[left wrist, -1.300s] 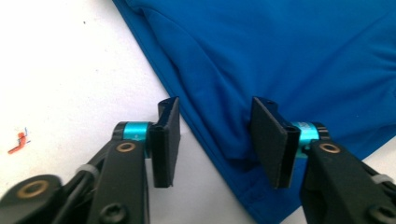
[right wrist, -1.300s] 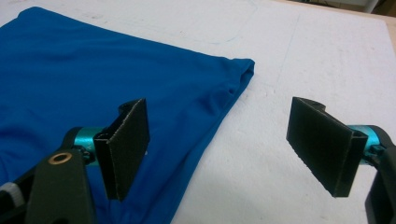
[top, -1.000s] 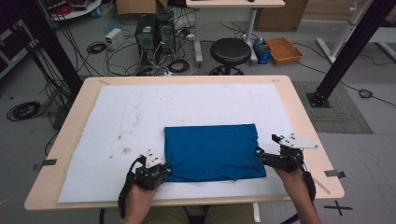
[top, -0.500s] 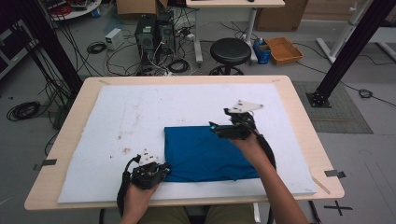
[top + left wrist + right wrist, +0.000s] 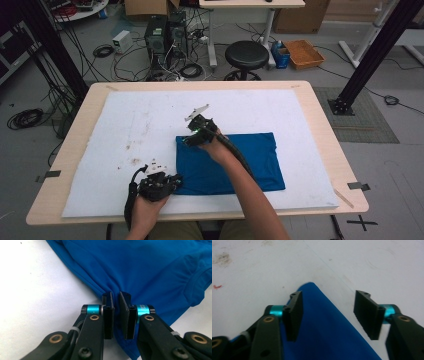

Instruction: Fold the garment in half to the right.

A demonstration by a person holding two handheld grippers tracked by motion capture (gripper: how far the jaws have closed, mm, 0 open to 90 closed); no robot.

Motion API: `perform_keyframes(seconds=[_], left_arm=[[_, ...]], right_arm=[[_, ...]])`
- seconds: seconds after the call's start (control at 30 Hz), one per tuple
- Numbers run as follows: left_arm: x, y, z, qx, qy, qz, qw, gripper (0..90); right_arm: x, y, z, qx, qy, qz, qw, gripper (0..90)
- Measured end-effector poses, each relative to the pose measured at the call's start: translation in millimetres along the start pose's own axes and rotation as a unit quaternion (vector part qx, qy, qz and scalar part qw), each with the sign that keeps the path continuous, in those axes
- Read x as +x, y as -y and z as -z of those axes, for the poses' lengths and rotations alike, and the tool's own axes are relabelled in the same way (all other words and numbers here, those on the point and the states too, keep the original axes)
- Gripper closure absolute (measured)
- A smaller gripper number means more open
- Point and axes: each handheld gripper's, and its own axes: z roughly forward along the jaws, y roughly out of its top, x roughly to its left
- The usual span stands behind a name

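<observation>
A blue folded cloth [image 5: 250, 160] lies flat on the white mat [image 5: 125, 120]. My left gripper [image 5: 173, 181] sits at the cloth's near left corner. In the left gripper view its jaws [image 5: 115, 296] are shut on a bunched edge of the blue cloth [image 5: 150, 270]. My right gripper [image 5: 192, 139] reaches over the cloth to its far left corner. In the right gripper view that pointed corner of the cloth [image 5: 324, 327] lies between the jaws [image 5: 329, 293]. They have just been closing but stand apart, with the pads off the fabric.
Brown stains [image 5: 134, 147] mark the mat left of the cloth. The wooden table [image 5: 320, 115] frames the mat. Beyond the far edge stand a black stool [image 5: 246, 52], a computer tower [image 5: 162, 32] among cables and a cardboard tray [image 5: 304, 52]. A black post [image 5: 370, 55] rises at right.
My right hand has swept from the cloth's near right corner, across the cloth, to its far left corner. The left hand and the cloth have stayed put.
</observation>
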Motion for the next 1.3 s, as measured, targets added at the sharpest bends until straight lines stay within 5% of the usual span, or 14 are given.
perform_keyframes(seconds=[0.23, 0.4, 0.5, 0.63, 0.93, 1.07, 1.3], left_arm=[[2.6, -0.5, 0.4, 0.003, 0.007, 0.002, 1.0000, 82.8], [2.3, -0.7, 0.3, 0.002, 0.005, 0.001, 1.0000, 83.3], [2.7, -1.3, 1.2, -0.005, 0.010, 0.001, 0.9999, 83.7], [2.2, -4.5, 5.4, -0.030, 0.032, 0.005, 0.9990, 83.7], [-12.2, -26.7, 10.9, -0.084, 0.098, -0.022, 0.9913, 83.7], [-23.3, -39.5, 1.2, -0.105, 0.130, -0.025, 0.9856, 83.8], [-53.1, -65.7, -24.3, -0.105, 0.176, -0.053, 0.9772, 83.9]], right_arm=[[12.0, -10.0, -33.7, 0.047, -0.001, 0.027, 0.9985, 62.5], [13.3, -10.9, -34.5, 0.046, -0.007, 0.036, 0.9983, 87.9], [12.8, -11.1, -31.8, 0.043, -0.008, 0.036, 0.9984, 88.5], [7.1, -10.4, -16.6, 0.004, -0.014, 0.015, 0.9998, 88.6], [-20.8, 11.7, 39.3, -0.080, -0.017, -0.034, 0.9961, 88.5], [-36.3, 27.9, 63.6, -0.105, -0.012, -0.058, 0.9927, 88.5], [-62.3, 58.5, 100.1, -0.130, 0.011, -0.081, 0.9881, 88.6]])
